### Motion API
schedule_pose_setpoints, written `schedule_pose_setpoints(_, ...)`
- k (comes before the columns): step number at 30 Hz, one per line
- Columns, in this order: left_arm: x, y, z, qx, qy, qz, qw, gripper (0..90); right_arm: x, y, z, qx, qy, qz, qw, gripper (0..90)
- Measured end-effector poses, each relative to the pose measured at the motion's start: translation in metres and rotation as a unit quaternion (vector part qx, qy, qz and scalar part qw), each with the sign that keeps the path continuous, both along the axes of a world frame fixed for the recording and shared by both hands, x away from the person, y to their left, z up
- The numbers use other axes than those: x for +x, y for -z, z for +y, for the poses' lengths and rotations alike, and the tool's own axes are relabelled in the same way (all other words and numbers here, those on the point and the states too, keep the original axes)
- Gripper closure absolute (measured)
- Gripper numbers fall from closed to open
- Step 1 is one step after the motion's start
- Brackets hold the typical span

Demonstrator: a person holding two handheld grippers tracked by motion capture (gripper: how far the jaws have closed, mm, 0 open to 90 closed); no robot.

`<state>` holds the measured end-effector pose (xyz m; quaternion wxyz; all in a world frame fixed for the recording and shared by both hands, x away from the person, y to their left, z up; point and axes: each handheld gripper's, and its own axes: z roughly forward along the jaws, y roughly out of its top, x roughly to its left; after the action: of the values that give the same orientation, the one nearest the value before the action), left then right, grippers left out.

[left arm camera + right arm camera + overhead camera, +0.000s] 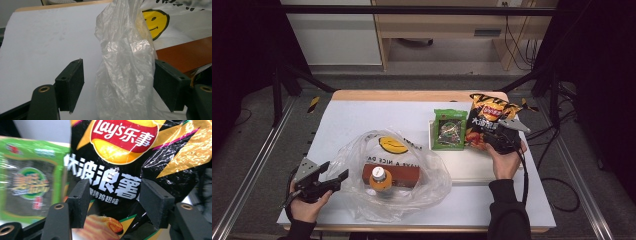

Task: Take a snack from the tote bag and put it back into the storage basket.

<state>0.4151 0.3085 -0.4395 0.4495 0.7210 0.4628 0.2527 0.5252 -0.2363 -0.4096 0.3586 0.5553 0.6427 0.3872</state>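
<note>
A black and yellow Lay's chip bag (488, 111) stands at the back right of the table, leaning beside a green seaweed packet (450, 129). My right gripper (488, 136) is at the chip bag's lower edge. In the right gripper view the chip bag (125, 150) lies just beyond and between the jaws of the right gripper (115, 188), whose pads stand apart from it. The green packet (27, 187) is to its left. My left gripper (334, 171) is open at the left rim of a clear plastic bag (422, 185). A fold of that plastic bag (125, 70) rises between the left gripper's (117, 66) jaws.
Inside the plastic bag lie a red-brown box (404, 174) and an orange bottle (380, 178). A yellow smiley face (153, 21) is printed on the bag. A white tray (472, 167) sits under the snacks. The white table top (362, 115) has bare room at the back left.
</note>
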Motion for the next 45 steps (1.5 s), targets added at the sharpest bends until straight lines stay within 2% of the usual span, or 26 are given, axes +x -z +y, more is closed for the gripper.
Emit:
schedule_pose_setpoints(4,0.000,0.000,0.000,-0.002,0.000,-0.001,1.0000,27.1,0.000,0.002,-0.005,-0.028,0.024,0.005,0.9993,51.7)
schedule_pose_setpoints(5,0.000,0.000,0.000,-0.001,0.000,-0.001,1.0000,27.1,-0.001,0.001,-0.009,-0.030,0.029,0.005,0.9991,54.5)
schedule_pose_setpoints(9,0.000,0.000,-0.001,0.002,0.002,0.001,1.0000,27.0,-0.001,0.000,-0.018,-0.023,0.036,0.008,0.9991,55.4)
schedule_pose_setpoints(15,0.000,0.000,-0.001,-0.001,0.002,0.000,1.0000,27.0,0.006,0.004,-0.016,-0.006,-0.004,0.018,0.9998,50.7)
schedule_pose_setpoints(17,0.000,0.000,-0.001,0.000,0.002,0.000,1.0000,27.1,0.006,0.004,-0.015,-0.013,-0.010,0.017,0.9997,50.6)
schedule_pose_setpoints(19,-0.001,-0.001,0.000,-0.003,0.002,-0.001,1.0000,27.1,0.004,0.003,-0.016,-0.006,-0.013,0.015,0.9998,48.9)
schedule_pose_setpoints(24,-0.003,-0.005,0.001,-0.009,0.003,-0.009,0.9999,27.2,-0.012,-0.007,-0.018,0.017,-0.030,-0.022,0.9992,44.2)
schedule_pose_setpoints(27,-0.004,-0.009,0.002,-0.013,0.003,-0.015,0.9998,27.3,-0.027,-0.016,-0.018,0.037,-0.045,-0.047,0.9972,41.6)
schedule_pose_setpoints(32,-0.008,-0.018,0.003,-0.024,0.007,-0.027,0.9993,27.8,-0.054,-0.028,-0.013,0.065,-0.080,-0.068,0.9923,37.1)
schedule_pose_setpoints(34,-0.009,-0.021,0.003,-0.028,0.008,-0.030,0.9991,28.1,-0.063,-0.030,-0.010,0.069,-0.092,-0.074,0.9906,36.6)
schedule_pose_setpoints(36,-0.011,-0.024,0.001,-0.029,0.010,-0.034,0.9989,28.5,-0.072,-0.032,-0.005,0.069,-0.104,-0.079,0.9890,36.5)
schedule_pose_setpoints(38,-0.012,-0.026,0.000,-0.029,0.011,-0.039,0.9988,28.8,-0.078,-0.034,0.000,0.071,-0.119,-0.074,0.9875,35.9)
schedule_pose_setpoints(41,-0.013,-0.029,-0.003,-0.030,0.014,-0.041,0.9986,29.5,-0.087,-0.033,0.011,0.084,-0.153,-0.071,0.9820,34.9)
schedule_pose_setpoints(45,-0.013,-0.031,-0.004,-0.033,0.018,-0.042,0.9984,30.1,-0.094,-0.034,0.027,0.077,-0.178,-0.075,0.9782,35.2)
